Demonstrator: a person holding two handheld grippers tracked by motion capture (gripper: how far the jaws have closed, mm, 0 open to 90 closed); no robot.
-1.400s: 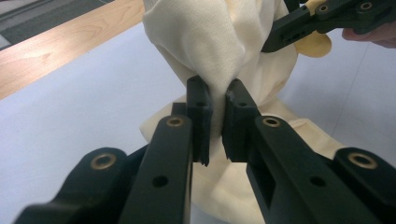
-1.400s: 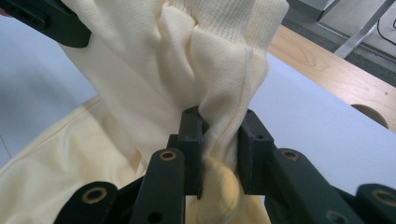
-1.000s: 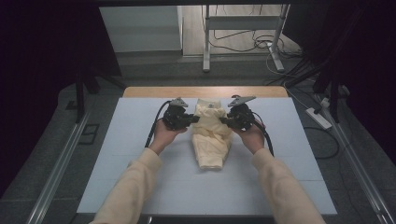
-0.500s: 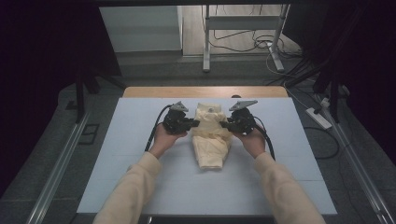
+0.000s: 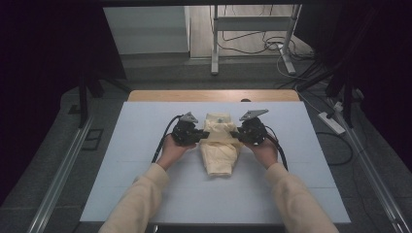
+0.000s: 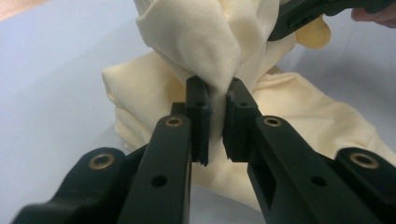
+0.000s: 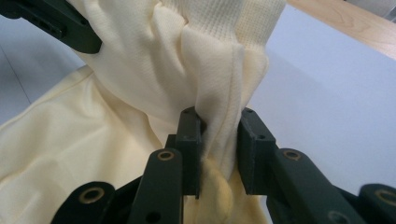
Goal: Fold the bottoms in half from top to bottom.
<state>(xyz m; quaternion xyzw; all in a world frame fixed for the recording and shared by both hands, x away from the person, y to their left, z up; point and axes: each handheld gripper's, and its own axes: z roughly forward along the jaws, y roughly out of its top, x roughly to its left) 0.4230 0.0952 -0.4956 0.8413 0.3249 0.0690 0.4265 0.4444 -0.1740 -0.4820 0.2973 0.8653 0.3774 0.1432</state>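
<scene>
A: Two grippers are working one garment here. The left gripper is pinching a fold of the cream cloth, jaws nearly closed with only the thin gather between the pads

B: And the cloth itself?

A: It is lying bunched in the middle of the pale blue table, between the two hands, its far end lifted off the surface while the near end is resting flat

B: The right gripper?

A: It is gripping a thicker bunch near the ribbed hem, jaws standing a little wider, pads squeezing the cloth from both sides

B: So how should the person be handling this step?

A: I'd say by keeping both hands level and drawing them apart evenly, so the fold is spreading without slipping. The right grip is holding more layers, so that one is likelier to drag unevenly; moving slowly seems wise
</scene>
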